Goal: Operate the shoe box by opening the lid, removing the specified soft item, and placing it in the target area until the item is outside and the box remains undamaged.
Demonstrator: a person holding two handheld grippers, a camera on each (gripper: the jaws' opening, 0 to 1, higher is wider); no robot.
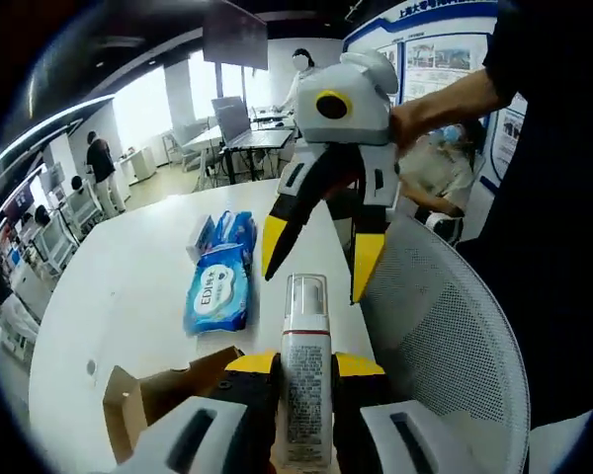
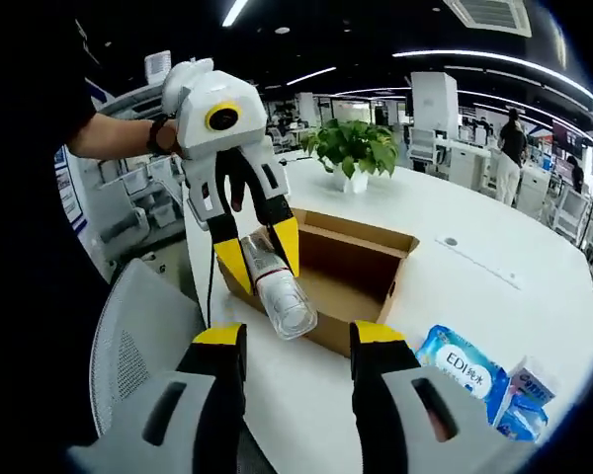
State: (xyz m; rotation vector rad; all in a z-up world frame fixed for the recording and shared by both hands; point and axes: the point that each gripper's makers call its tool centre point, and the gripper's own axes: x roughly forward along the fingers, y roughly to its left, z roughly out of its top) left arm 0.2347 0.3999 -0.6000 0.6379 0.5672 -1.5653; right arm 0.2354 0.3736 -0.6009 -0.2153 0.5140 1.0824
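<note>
Bottle (image 2: 277,286) pinched in left hand-held gripper (image 2: 257,262) above open shoe box (image 2: 361,262); right hand-held gripper (image 2: 296,341) jaws spread, nothing between. Wipes pack (image 1: 217,291) on tabletop (image 1: 128,296).

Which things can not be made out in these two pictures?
- Inside of the cardboard box: in the right gripper view its near wall and the bottle hide the floor.
- Bottle label text: too small to read in the left gripper view.
- Small packs beside the wipes pack: cut off by the edge in the right gripper view.
- Right claw: open, holding nothing.
</note>
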